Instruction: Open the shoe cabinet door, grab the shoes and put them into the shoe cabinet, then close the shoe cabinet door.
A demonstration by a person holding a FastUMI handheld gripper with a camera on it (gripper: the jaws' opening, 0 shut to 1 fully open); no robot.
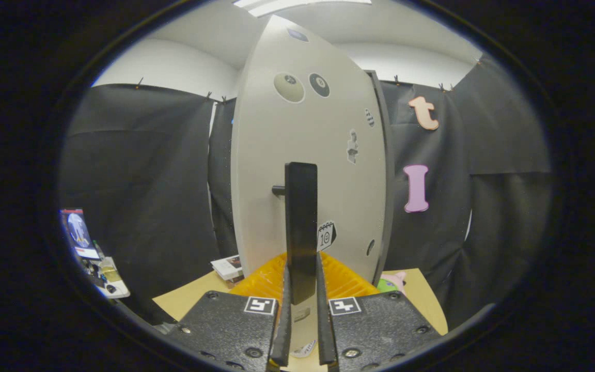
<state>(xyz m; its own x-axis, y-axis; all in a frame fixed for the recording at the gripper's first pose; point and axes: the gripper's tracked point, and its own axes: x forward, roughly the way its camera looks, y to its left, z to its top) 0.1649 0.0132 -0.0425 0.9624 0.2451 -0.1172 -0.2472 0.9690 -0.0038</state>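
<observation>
- My gripper (301,289) has its two fingers drawn close, one on each side of the black handle (300,222) of the shoe cabinet door (277,170); both press on the lower end of that bar, so I have hold of it
- The handle stands upright, fixed to the door by a short black stub on its left side; it rises from between my fingers
- The door is a pale grey panel directly ahead of me, dotted with stickers (326,235) (round ones high up, a small calendar-like one just right of the handle)
- An orange tray (341,281) lies just beyond my fingers, at the foot of the door; it rests on a tan table (189,299)
- A small stack of books (229,268) sits left of the tray; a pink and green toy (393,281) sits right of it
</observation>
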